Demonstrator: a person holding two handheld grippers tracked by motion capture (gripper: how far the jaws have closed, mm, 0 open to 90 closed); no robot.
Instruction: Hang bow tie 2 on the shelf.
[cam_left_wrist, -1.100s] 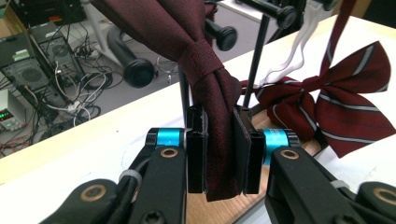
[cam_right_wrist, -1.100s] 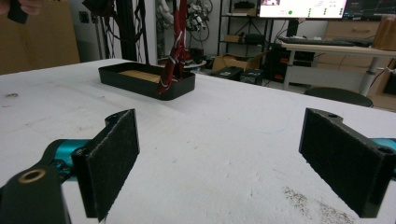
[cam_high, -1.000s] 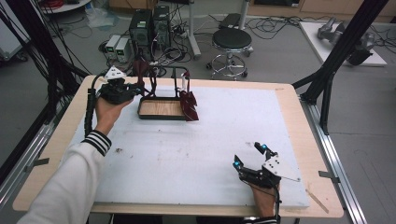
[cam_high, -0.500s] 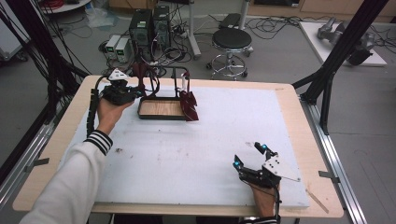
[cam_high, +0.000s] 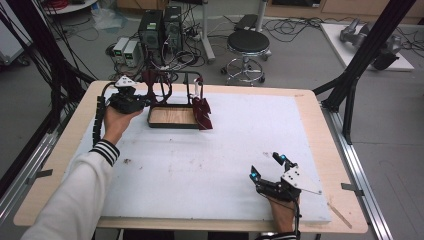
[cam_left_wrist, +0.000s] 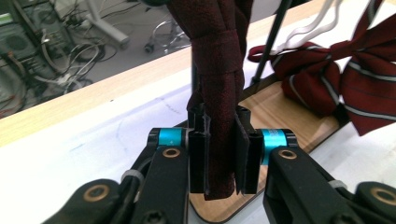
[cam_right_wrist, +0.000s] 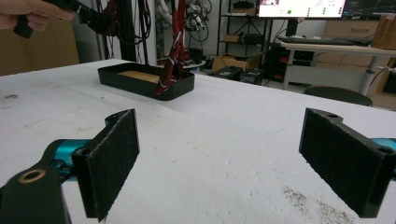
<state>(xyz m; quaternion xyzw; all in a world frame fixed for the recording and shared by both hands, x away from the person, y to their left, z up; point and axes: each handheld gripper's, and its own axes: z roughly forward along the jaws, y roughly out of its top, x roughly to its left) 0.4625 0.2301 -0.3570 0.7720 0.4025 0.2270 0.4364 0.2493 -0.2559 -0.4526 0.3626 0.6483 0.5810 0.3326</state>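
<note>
- Dark maroon fabric, a plain necktie (cam_left_wrist: 219, 93) hanging in a folded strip from the black wire rack (cam_high: 192, 87), is clenched between the pads of the left claw (cam_left_wrist: 219, 156); the grip on it looks done.
- In the high view the left claw (cam_high: 131, 100) sits at about ten o'clock on the white foam-covered surface (cam_high: 225, 150), just beside the rack's black tray with a wooden floor (cam_high: 170, 116).
- A second necktie, red with pale stripes (cam_left_wrist: 345, 84), lies draped over the tray's far edge, apart from the claw.
- Still to do, I judge: drawing the gripped tie free of the rack.
- The right claw (cam_high: 269, 167) rests released and empty at five o'clock, well apart from the rack.
</note>
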